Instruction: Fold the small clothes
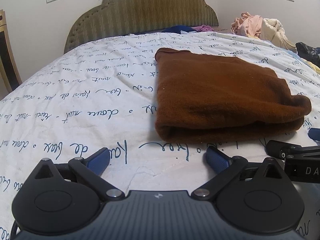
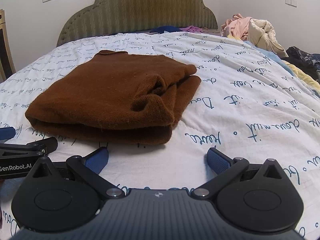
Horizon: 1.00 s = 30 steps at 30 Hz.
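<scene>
Now both the left gripper (image 1: 158,161) and right gripper (image 2: 158,161) gape empty, just short of the folded brown sweater (image 2: 112,98). Better, I think, to tuck that loose cuff (image 2: 149,100) flat before moving on.

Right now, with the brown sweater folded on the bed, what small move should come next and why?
Probably ease the right gripper toward the loose cuff and tuck it flat. The brown sweater lies folded on the quilt, yet that cuff bulges open on top. Both the right gripper and the left gripper are open and empty, short of the near fold.
</scene>
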Tool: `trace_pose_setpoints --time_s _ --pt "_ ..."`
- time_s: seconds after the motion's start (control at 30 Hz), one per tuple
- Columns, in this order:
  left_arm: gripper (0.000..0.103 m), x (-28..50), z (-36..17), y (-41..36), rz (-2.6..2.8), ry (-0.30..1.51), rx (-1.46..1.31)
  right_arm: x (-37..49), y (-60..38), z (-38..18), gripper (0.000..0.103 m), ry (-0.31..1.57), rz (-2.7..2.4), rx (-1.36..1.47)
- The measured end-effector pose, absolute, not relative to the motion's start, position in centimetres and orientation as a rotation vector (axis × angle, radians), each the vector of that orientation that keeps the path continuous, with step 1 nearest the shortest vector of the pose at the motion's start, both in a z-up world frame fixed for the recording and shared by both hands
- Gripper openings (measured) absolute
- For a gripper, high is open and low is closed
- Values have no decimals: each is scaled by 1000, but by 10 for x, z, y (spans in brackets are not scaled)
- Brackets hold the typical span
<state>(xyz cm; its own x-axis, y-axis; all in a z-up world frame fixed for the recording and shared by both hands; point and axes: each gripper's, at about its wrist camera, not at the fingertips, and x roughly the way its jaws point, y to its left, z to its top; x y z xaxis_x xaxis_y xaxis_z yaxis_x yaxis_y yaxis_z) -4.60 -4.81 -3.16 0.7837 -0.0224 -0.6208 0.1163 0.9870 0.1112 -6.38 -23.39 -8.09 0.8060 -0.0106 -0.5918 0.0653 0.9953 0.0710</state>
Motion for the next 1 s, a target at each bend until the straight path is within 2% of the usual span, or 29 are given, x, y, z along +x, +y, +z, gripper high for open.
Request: trace_pose_setpoints --time_s 1.0 --pt "103 -45 -32 -45 -82 678 129 -63 -231 -81 103 637 -49 66"
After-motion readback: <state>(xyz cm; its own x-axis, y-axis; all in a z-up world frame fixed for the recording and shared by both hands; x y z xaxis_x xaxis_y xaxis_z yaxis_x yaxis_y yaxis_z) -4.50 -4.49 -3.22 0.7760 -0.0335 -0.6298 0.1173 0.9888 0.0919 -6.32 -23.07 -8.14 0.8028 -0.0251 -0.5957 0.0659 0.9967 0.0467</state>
